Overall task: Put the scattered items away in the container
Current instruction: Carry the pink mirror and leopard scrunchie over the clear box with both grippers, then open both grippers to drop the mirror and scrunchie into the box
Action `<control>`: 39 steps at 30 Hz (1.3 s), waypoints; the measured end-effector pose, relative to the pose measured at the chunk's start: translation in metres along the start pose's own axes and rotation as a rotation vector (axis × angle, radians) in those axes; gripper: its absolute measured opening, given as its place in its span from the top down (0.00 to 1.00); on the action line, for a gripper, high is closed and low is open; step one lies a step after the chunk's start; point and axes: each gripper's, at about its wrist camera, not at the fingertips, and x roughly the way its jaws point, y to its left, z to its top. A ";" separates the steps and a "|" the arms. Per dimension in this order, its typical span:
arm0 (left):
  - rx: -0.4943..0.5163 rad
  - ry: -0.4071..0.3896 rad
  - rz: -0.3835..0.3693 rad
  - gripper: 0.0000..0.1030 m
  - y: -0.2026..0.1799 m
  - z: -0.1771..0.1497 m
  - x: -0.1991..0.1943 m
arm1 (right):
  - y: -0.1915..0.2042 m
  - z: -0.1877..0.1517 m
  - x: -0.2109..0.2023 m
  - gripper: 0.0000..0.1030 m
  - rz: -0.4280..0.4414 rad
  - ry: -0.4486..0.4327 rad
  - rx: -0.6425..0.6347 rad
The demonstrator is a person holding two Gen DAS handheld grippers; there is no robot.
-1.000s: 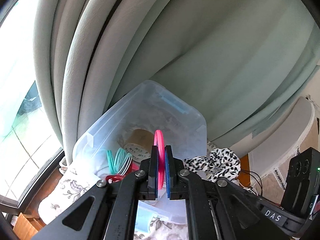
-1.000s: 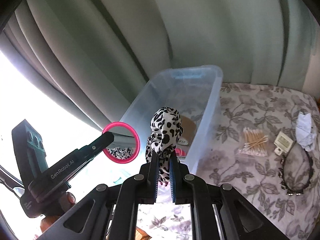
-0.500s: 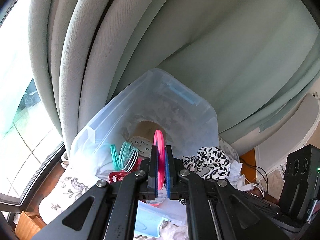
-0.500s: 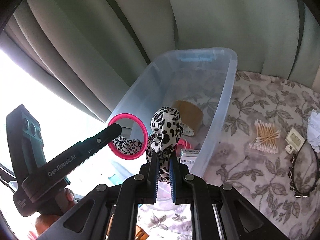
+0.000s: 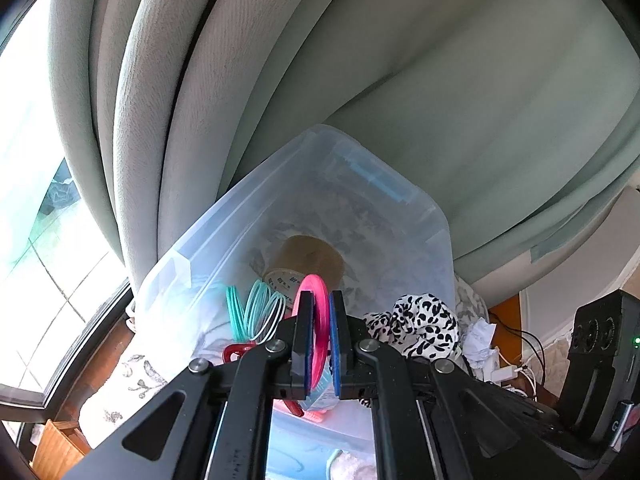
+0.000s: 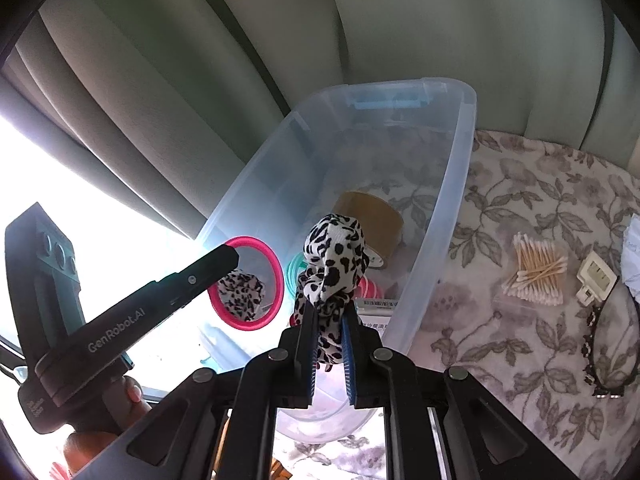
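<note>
We see the left gripper [image 5: 318, 304], black with blue-lined fingers, tilted downward and clamped edge-on against a round pink-rimmed mirror [image 6: 247, 282]. The right gripper [image 6: 330, 314] also angles down, its jaws just starting to part, a leopard-print fabric scrunchie [image 6: 333, 258] between them.

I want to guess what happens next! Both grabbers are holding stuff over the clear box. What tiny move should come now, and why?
Probably let go. The right gripper hangs the spotted scrunchie over the clear bin, and its jaws are just starting to open. The left gripper holds the pink-rimmed mirror above the bin too, so it could drop next.
</note>
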 end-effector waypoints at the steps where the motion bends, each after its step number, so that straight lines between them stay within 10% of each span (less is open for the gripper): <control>1: 0.002 0.002 -0.001 0.95 0.000 0.000 0.001 | 0.000 0.000 0.000 0.87 0.000 0.000 0.000; 22: 0.000 0.000 -0.011 0.53 -0.004 0.002 -0.006 | 0.015 0.001 0.004 0.75 -0.049 -0.032 0.029; 39: 0.015 -0.019 -0.017 0.52 -0.009 0.001 -0.016 | 0.024 -0.003 -0.013 0.55 -0.050 -0.063 -0.004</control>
